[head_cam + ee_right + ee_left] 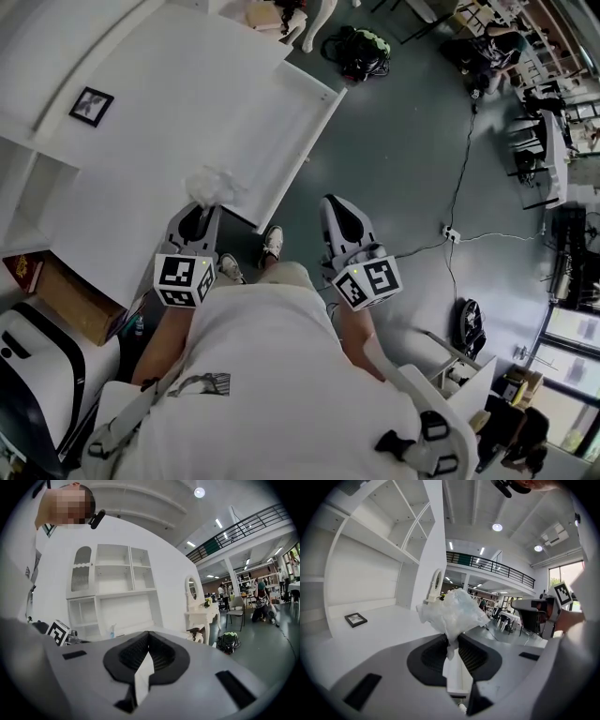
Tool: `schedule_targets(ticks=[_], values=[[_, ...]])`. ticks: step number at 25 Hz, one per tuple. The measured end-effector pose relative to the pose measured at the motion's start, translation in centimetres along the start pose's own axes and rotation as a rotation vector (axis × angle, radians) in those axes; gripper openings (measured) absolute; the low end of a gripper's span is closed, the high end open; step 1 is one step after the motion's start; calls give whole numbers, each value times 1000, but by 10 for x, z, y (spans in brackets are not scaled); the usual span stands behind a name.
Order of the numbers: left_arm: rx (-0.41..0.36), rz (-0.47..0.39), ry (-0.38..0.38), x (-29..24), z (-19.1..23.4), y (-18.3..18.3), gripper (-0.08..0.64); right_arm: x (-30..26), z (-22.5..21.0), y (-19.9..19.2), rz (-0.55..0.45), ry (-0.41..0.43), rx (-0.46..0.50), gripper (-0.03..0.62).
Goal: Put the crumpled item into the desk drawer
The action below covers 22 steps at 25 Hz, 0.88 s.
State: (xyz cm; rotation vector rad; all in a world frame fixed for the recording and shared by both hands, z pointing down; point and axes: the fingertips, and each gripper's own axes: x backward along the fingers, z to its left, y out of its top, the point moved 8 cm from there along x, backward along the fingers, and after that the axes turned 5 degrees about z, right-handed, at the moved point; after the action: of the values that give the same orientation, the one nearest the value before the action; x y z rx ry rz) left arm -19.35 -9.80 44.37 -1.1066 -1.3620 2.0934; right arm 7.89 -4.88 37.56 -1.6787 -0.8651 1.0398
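Left tongs (452, 637) clamping crumpled plastic (452, 613), right tongs (148, 634) closed, open drawer (291, 141), picture frame (91, 105)

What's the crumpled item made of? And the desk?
Crumpled item: looks like thin plastic film, maybe a bag; it is translucent, with shiny creases. Desk: smooth matte white, likely painted or laminated board; its core isn't visible.

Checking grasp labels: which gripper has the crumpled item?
The left gripper: it pinches the crumpled plastic; the right gripper is shut, empty.
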Motion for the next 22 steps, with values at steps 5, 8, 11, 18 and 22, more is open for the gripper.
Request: schedule_targets(ticks=[5,8,11,18,22], values=[[13,8,35,-32,-13,10,75,-15,-39,5,-13,37,-18,9],[-8,24,51,-52,-22,19,75,-25,-58,15,-21,66,-20,9],[-3,51,79,-75,-26,19,75,-36,-78,16,-13,91,-31,9],[-58,179,131,-139,-17,-4,75,-63,-112,8,23,137,-54,9],[-43,275,163,-166,-3,-33,75,-70,-128,1,53,146,-58,9]])
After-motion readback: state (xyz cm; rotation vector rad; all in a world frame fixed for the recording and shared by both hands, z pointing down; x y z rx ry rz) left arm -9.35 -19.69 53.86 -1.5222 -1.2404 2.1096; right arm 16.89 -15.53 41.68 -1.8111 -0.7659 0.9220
